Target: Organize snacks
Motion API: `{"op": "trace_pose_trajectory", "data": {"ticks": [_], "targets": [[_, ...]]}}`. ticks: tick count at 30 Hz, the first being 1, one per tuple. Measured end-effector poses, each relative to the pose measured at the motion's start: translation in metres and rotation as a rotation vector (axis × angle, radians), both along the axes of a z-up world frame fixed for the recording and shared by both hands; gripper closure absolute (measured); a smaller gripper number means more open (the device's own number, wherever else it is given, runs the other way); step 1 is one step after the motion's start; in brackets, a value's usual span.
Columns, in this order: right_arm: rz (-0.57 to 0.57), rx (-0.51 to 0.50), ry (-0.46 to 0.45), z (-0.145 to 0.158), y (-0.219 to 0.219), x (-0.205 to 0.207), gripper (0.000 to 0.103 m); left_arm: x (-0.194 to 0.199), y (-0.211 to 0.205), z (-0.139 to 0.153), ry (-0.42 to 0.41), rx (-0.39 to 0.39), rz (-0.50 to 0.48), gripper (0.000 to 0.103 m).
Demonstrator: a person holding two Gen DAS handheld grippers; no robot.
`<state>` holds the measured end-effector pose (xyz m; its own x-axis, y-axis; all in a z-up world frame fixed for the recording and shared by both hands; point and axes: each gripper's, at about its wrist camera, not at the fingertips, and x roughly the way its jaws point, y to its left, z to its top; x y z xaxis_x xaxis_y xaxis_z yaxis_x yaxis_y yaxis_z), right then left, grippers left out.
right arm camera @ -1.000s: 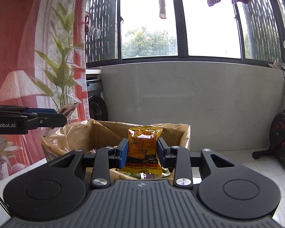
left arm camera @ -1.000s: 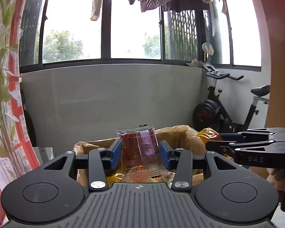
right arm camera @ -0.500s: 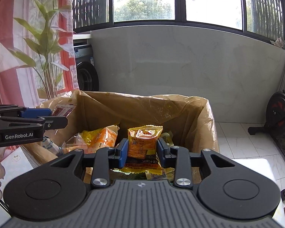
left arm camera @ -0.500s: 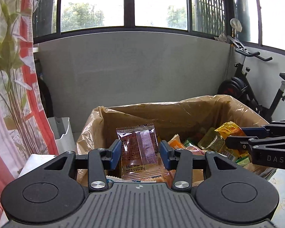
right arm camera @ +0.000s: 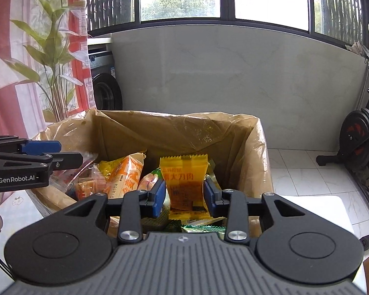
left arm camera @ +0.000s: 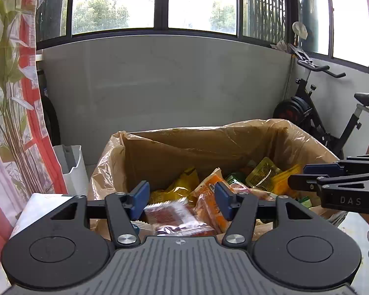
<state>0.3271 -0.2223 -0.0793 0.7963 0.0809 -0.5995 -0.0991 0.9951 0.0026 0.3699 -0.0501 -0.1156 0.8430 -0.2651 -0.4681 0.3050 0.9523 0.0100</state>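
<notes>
A cardboard box lined with a tan plastic bag (left arm camera: 209, 145) (right arm camera: 233, 135) holds several snack packets. My left gripper (left arm camera: 182, 198) is open over the box's near left side. A dark red snack packet (left arm camera: 169, 215), blurred, is below its spread jaws, free of them. My right gripper (right arm camera: 183, 195) is shut on a yellow-orange snack packet (right arm camera: 183, 179), held upright over the box's near right part. The right gripper also shows at the right of the left wrist view (left arm camera: 305, 179), and the left gripper at the left of the right wrist view (right arm camera: 66, 156).
An exercise bike (left arm camera: 319, 113) stands right of the box and a white bin (left arm camera: 72, 167) left of it. A red and white curtain (left arm camera: 9, 123) hangs at the left. A grey wall (right arm camera: 233, 73) is behind. A washing machine (right arm camera: 103, 83) stands at the back left.
Both grippers have tipped down over the box. The left gripper has opened and let go of the dark red packet, which is dropping into the box. The right still holds its packet.
</notes>
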Motion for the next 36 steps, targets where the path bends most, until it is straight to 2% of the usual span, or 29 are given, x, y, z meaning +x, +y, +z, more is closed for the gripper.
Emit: {"op": "trace_pose_trajectory", "data": {"ticks": [2,4,5,7,10,12,23,31,36], "targets": [[-0.003,0.006,0.002,0.002,-0.001,-0.001,0.06,-0.003,0.003,0.005,-0.004,-0.02,-0.002,0.028],[-0.005,0.011,0.001,0.004,-0.001,-0.003,0.044,-0.007,0.005,0.01,-0.012,-0.029,0.002,0.02],[-0.008,0.014,-0.003,0.005,-0.001,-0.004,0.039,-0.009,0.006,0.013,-0.017,-0.029,0.006,0.015],[-0.021,0.018,-0.014,0.009,-0.001,-0.007,0.024,-0.013,0.007,0.018,-0.028,-0.019,0.019,0.012],[-0.047,0.028,-0.021,0.016,-0.002,-0.014,0.013,-0.02,0.009,0.028,-0.038,0.005,0.042,0.011],[-0.057,0.03,-0.023,0.02,0.0,-0.02,0.009,-0.025,0.011,0.033,-0.043,0.014,0.053,0.01],[-0.107,0.035,-0.109,0.045,0.011,-0.069,0.001,-0.074,0.022,0.06,-0.066,0.025,0.115,0.006],[-0.143,0.085,-0.133,0.058,0.021,-0.105,0.0,-0.112,0.037,0.07,-0.065,-0.047,0.17,0.006],[-0.141,0.098,-0.136,0.062,0.028,-0.115,0.0,-0.135,0.033,0.075,-0.109,0.009,0.191,0.006]]}}
